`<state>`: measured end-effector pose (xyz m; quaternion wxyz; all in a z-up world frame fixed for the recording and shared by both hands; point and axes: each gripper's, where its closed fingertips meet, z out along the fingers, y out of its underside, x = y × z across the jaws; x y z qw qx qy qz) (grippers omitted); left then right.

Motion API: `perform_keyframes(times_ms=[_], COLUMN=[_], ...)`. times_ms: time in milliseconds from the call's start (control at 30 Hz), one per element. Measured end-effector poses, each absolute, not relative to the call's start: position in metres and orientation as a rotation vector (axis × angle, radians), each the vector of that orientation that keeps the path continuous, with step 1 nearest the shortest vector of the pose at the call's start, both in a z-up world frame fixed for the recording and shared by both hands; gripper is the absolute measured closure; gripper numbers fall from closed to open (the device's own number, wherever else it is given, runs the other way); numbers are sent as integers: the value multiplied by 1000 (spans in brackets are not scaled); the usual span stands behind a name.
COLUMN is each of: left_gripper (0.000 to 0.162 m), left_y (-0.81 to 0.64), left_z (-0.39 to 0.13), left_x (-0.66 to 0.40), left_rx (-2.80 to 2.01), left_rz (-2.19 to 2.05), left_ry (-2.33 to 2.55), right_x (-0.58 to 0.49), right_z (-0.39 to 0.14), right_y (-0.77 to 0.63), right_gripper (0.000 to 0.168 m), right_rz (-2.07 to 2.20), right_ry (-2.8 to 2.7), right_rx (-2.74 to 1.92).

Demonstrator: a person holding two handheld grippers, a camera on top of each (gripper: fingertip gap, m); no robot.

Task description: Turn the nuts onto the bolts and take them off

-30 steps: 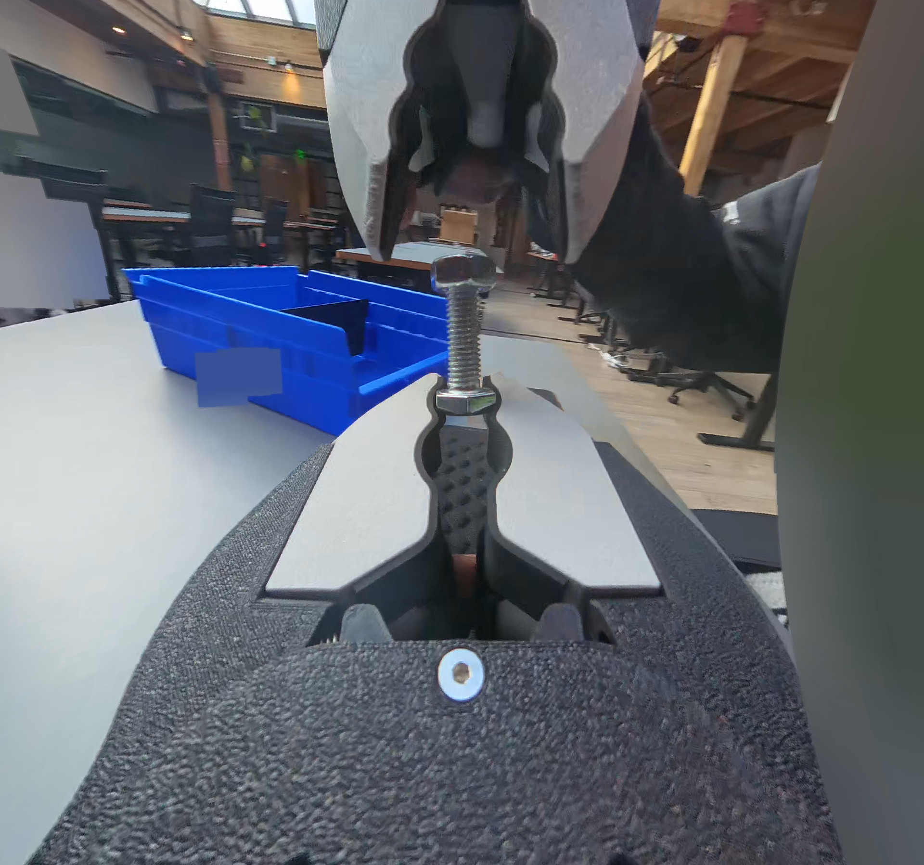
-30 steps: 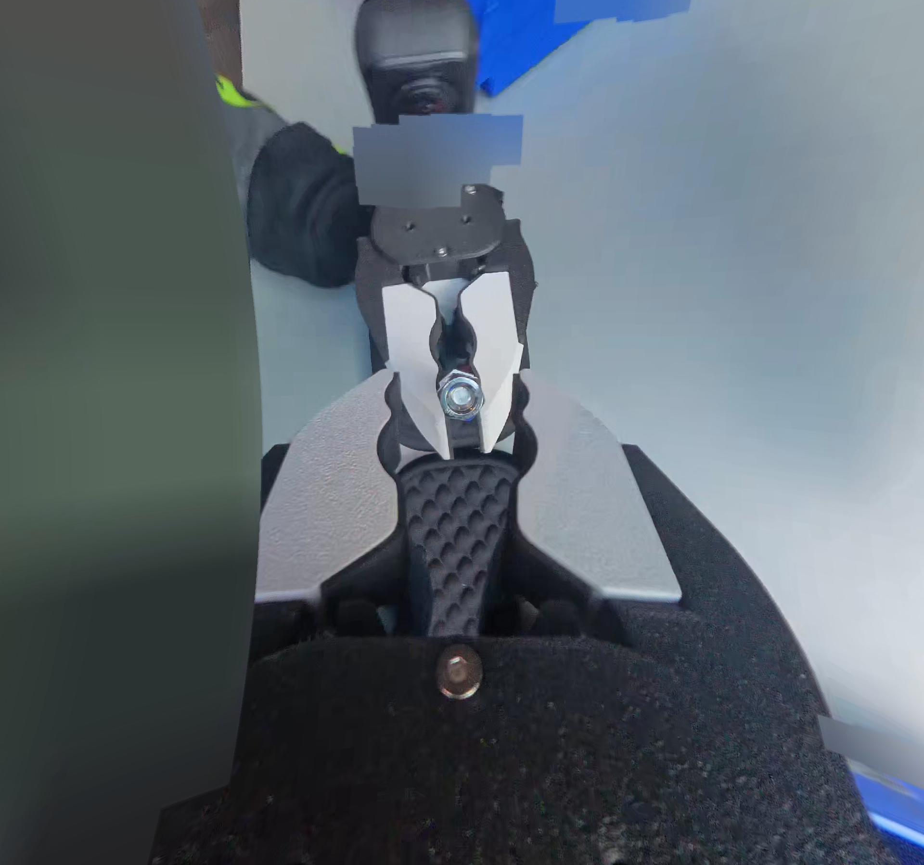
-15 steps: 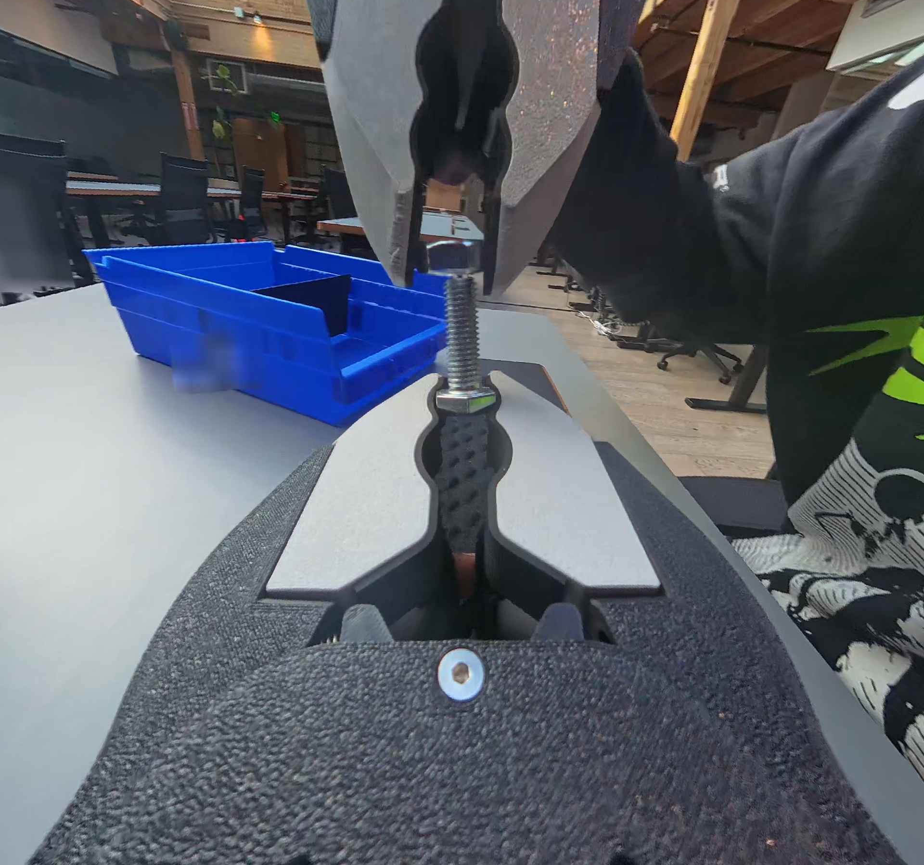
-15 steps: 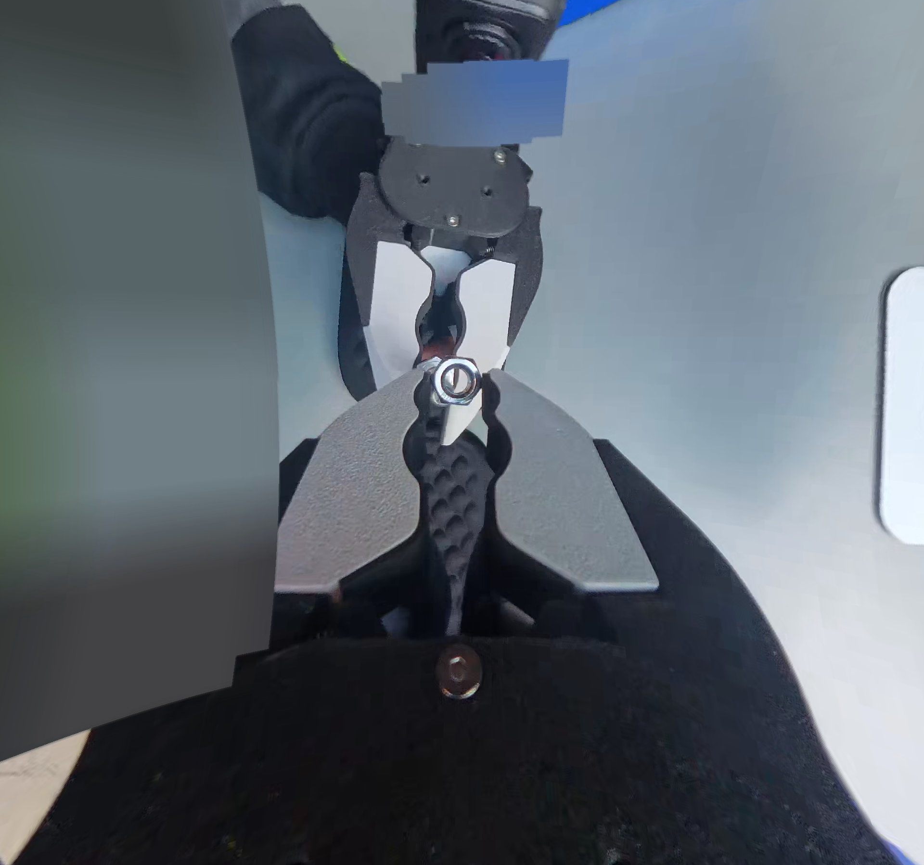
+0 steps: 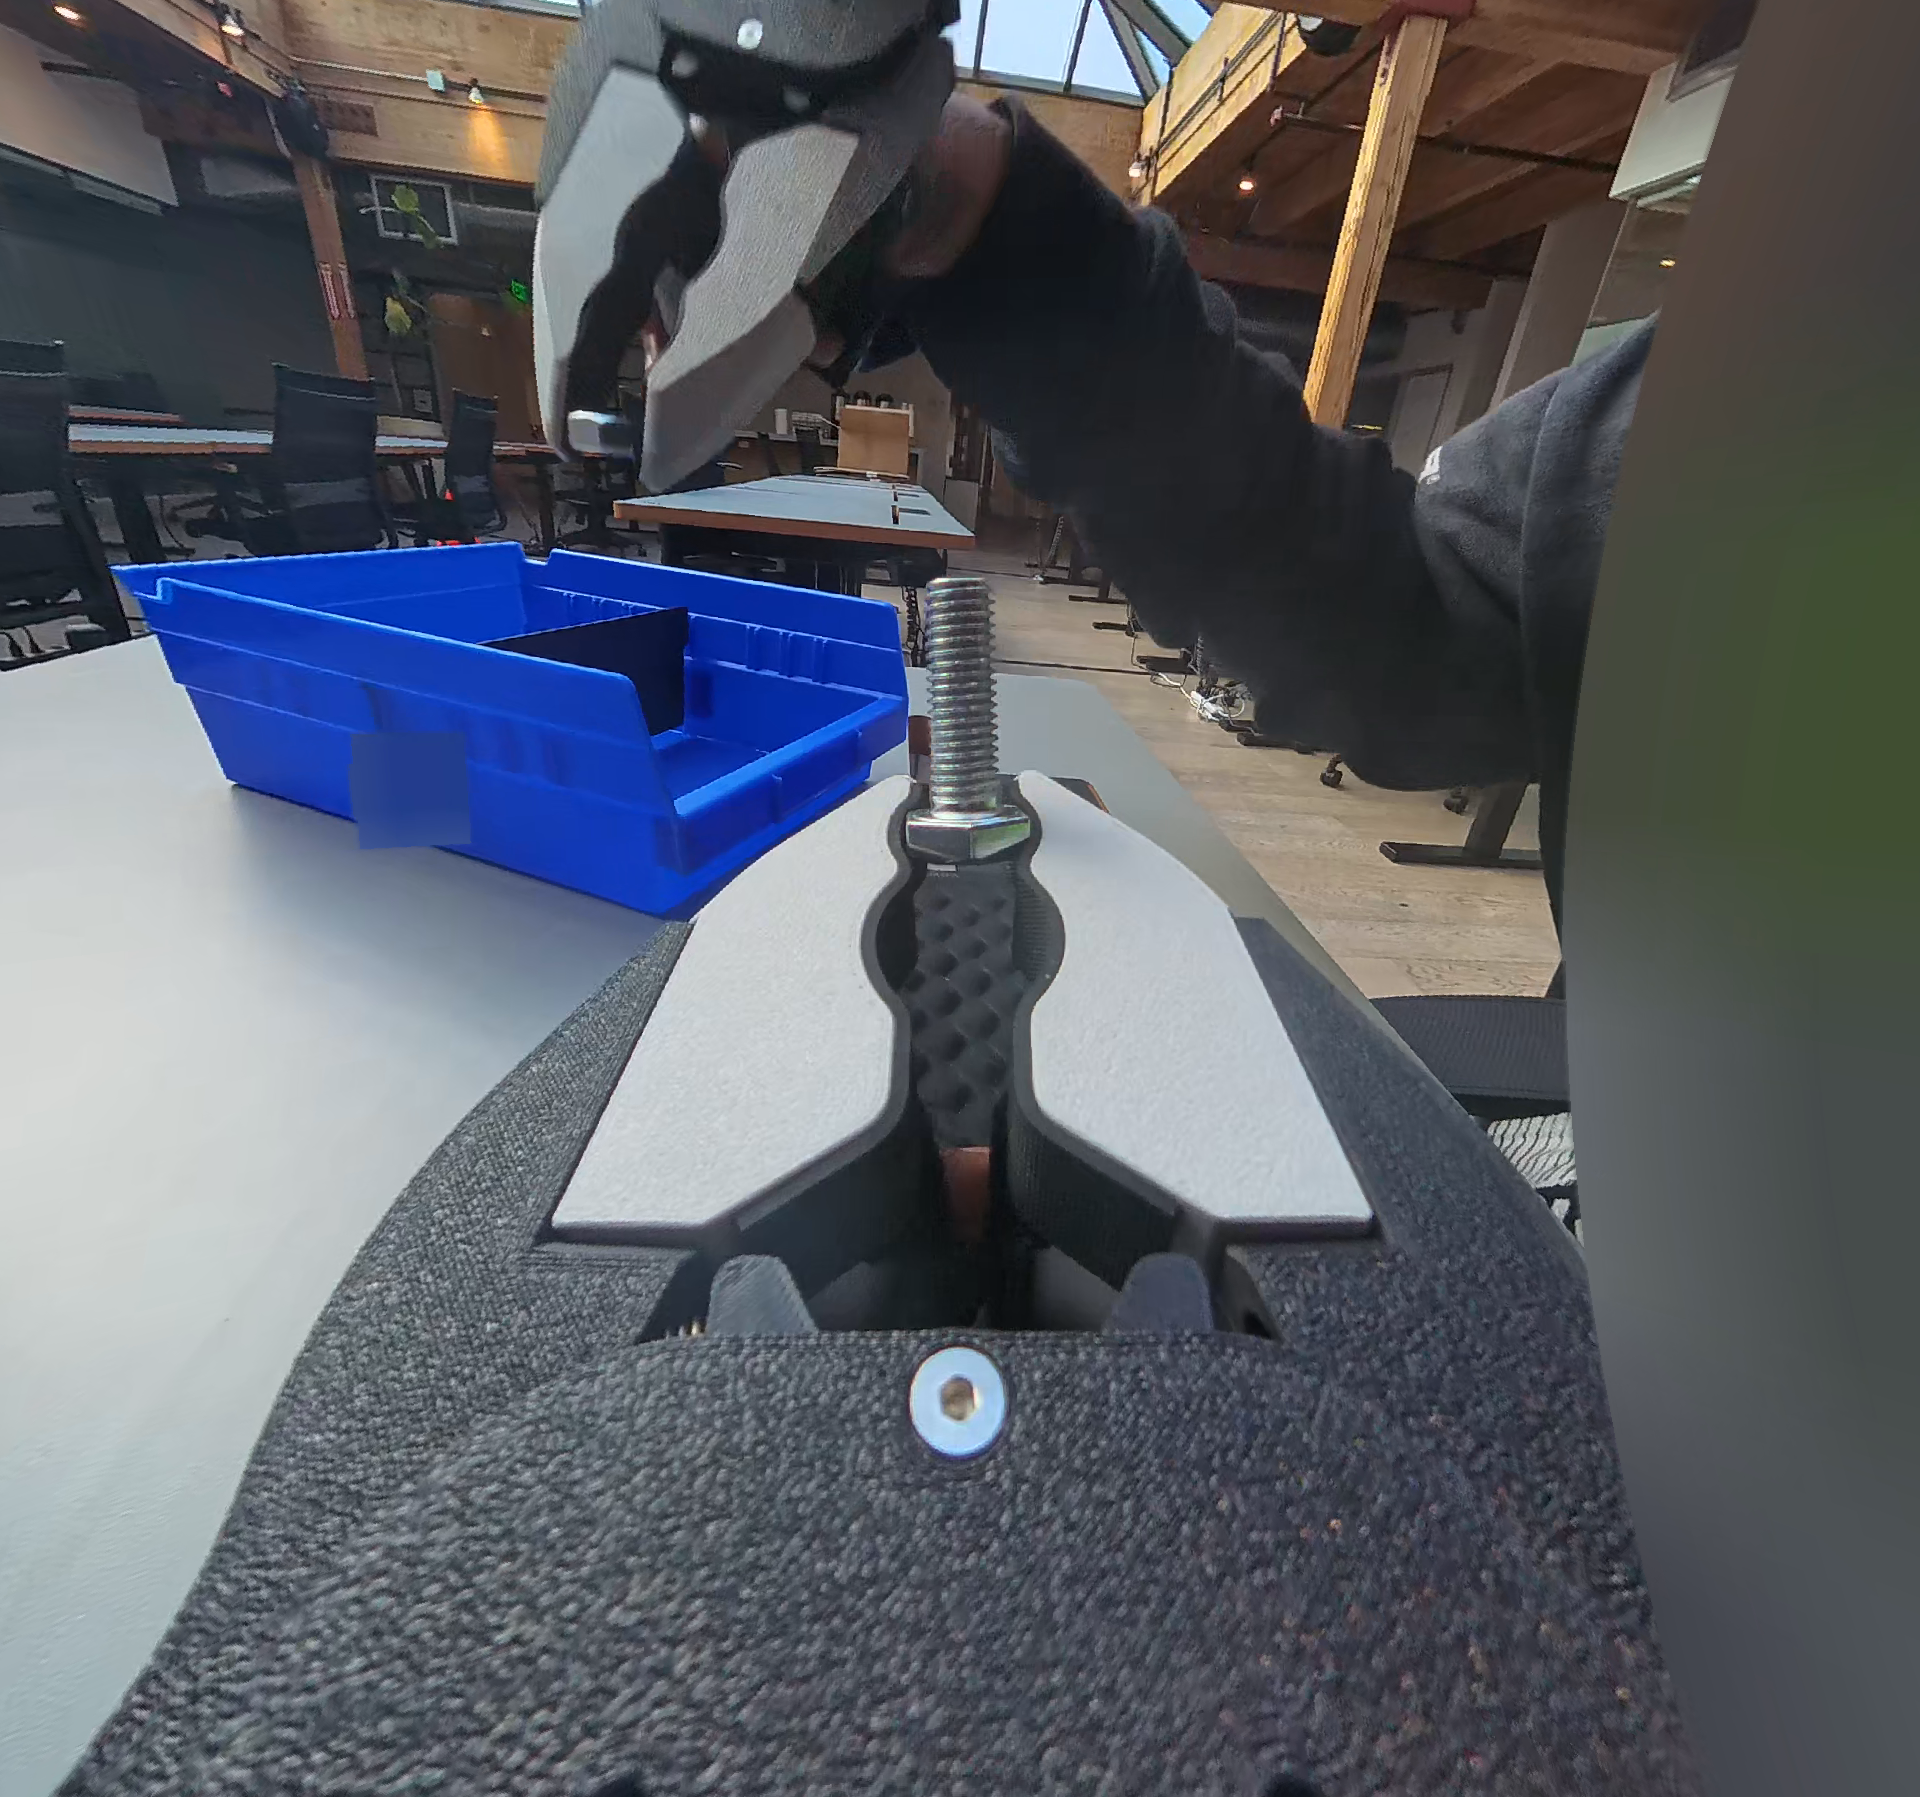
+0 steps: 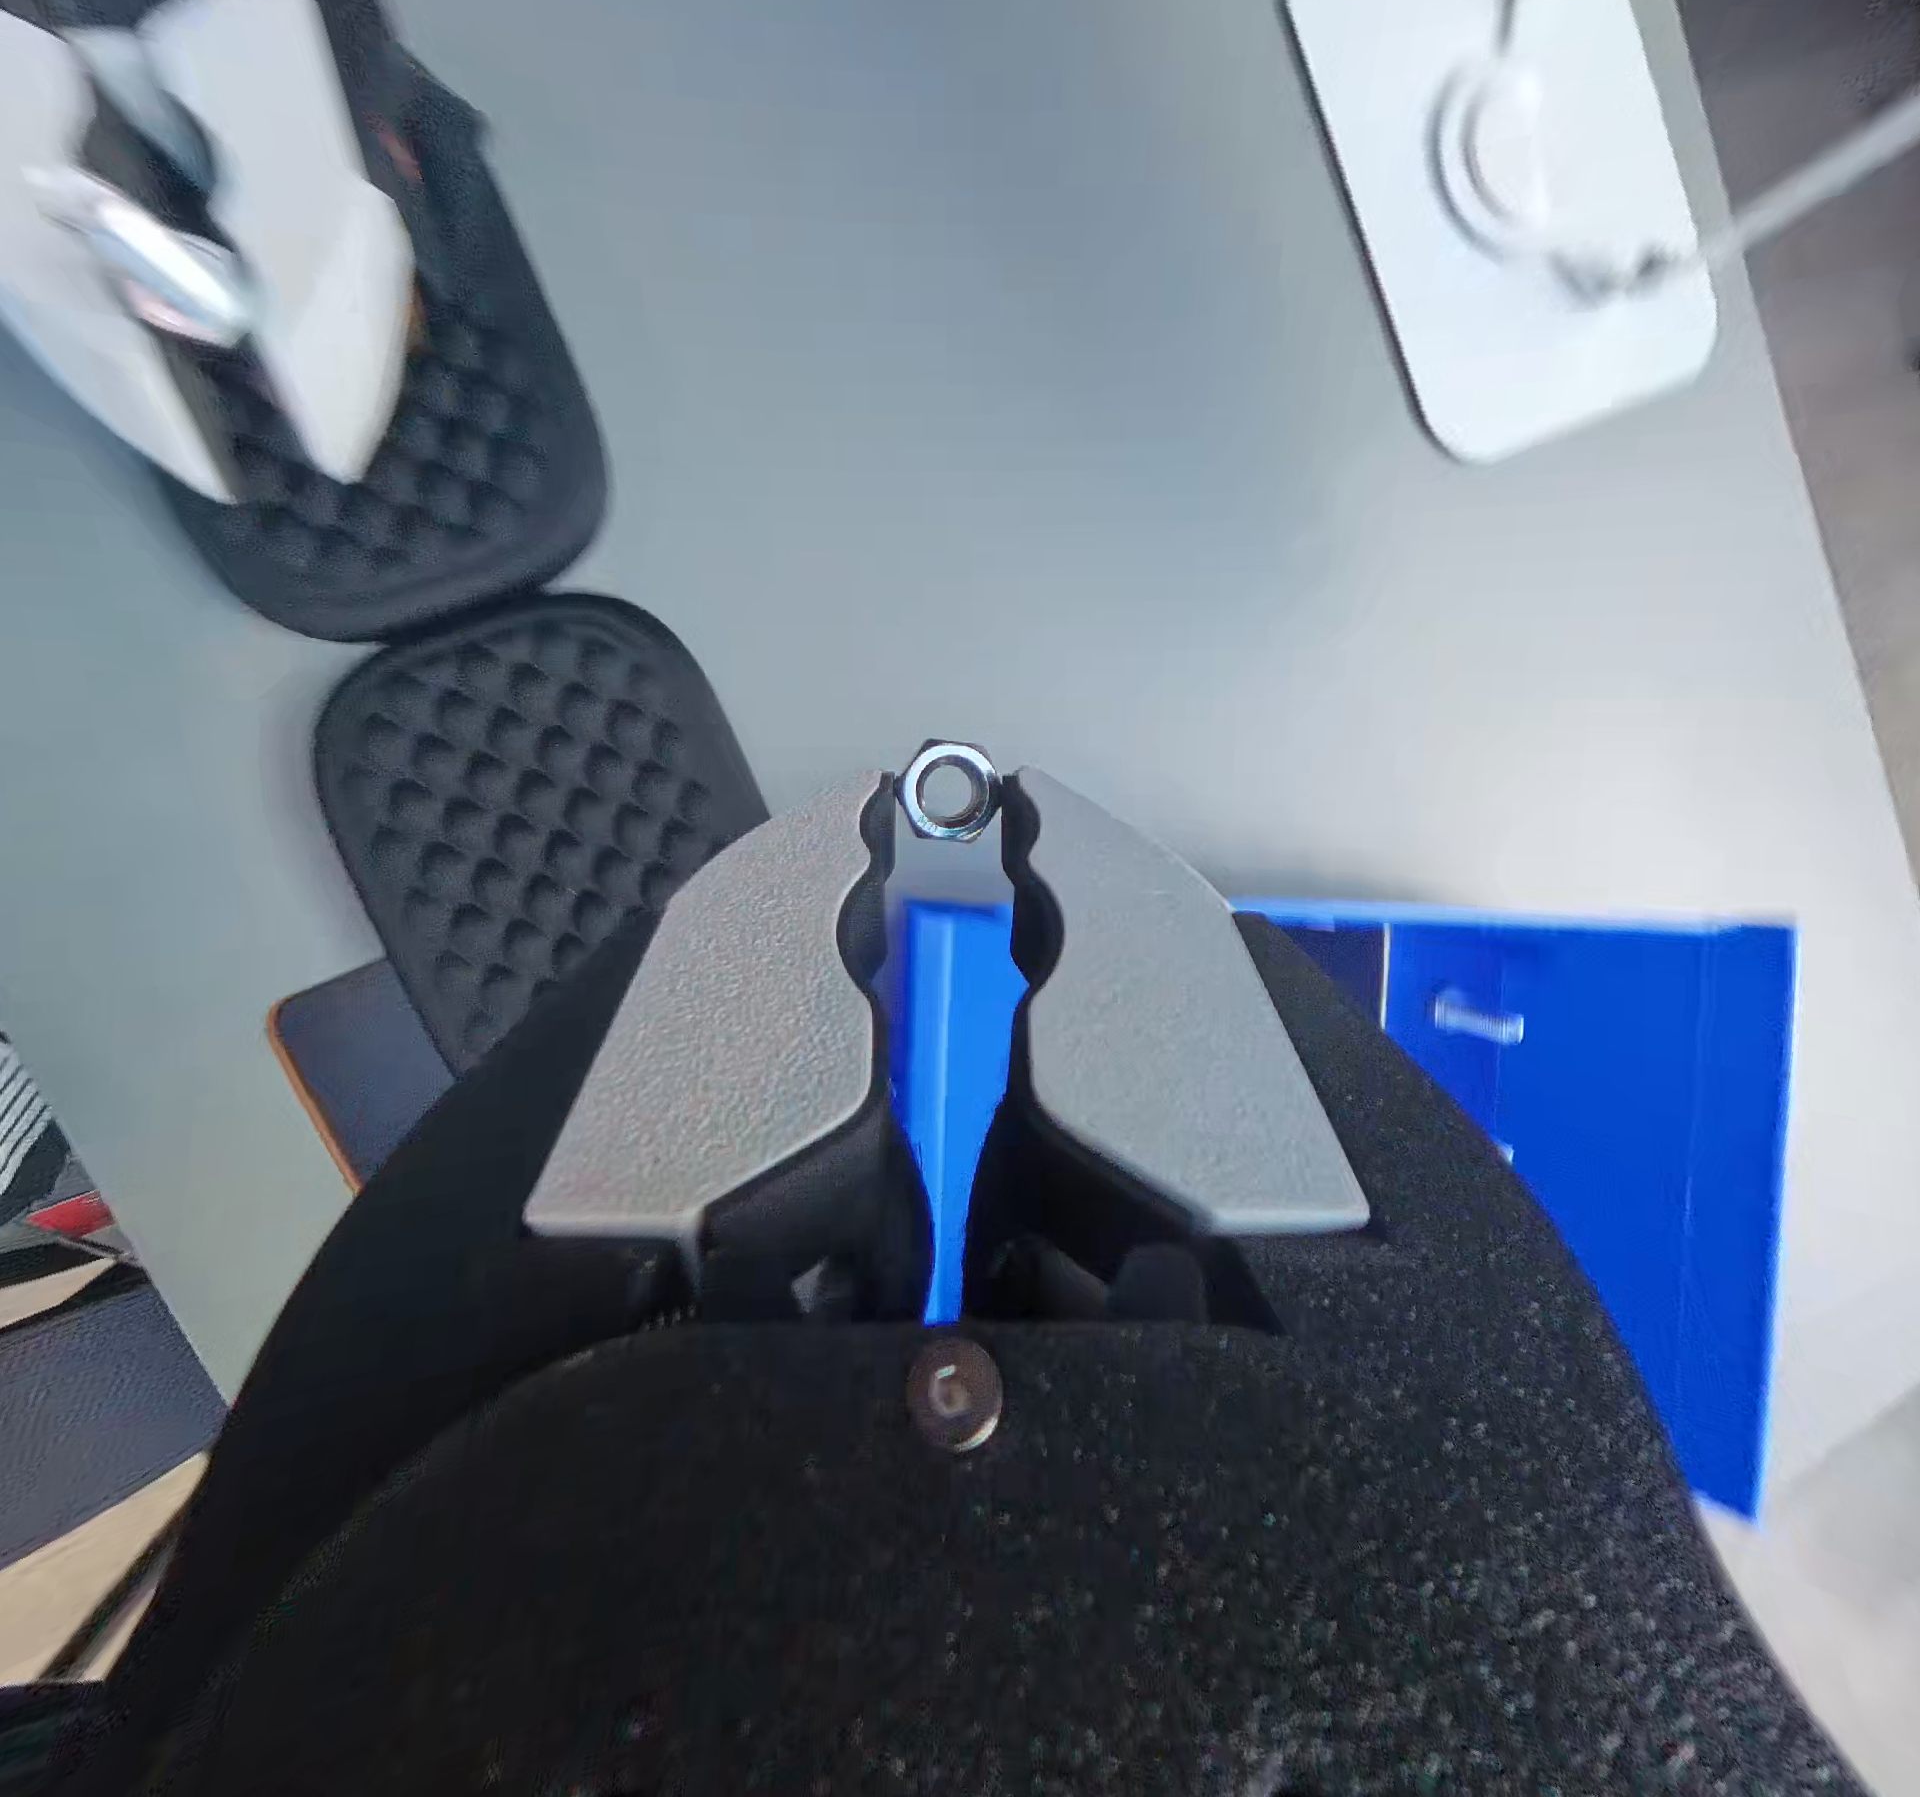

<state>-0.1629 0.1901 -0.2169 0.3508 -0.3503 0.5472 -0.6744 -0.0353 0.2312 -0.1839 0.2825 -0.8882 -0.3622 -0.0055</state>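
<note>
Nut (image 6: 951, 792) off, pinched in right gripper (image 6: 953, 802) above blue bin (image 6: 1590, 1124). Left gripper (image 5: 964, 812) clamps bolt (image 5: 958, 698) by head, thread bare. Drop-off judged next.

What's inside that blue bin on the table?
In the blue bin a black divider stands across it, and the right wrist view shows one small silvery piece, too blurred to name. The bin's walls and the right tongs hide the rest.
</note>
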Motion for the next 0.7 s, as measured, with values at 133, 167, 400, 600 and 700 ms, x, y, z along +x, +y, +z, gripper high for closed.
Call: perform_keyframes(times_ms=[133, 167, 400, 600, 700], left_gripper=[148, 148, 148, 148, 148], left_y=[188, 188, 189, 189, 189], left_z=[-218, -218, -217, -217, -217], left_x=[-163, -163, -164, -164, -164], left_rx=[-899, -897, -891, -893, -895], left_rz=[-1739, -1738, -1752, -1758, -1757], left_ry=[1429, 1430, 1421, 1416, 1418], right_x=[56, 71, 125, 128, 129], right_z=[-239, -254, -324, -328, -331], right_y=[203, 196, 169, 167, 164], right_gripper=[149, 149, 149, 149, 148], right_rz=[-137, -135, -115, -144, -141], right_ry=[-613, -545, -325, -328, -317], right_rx=[-2660, -2715, -2913, -2960, -2997])
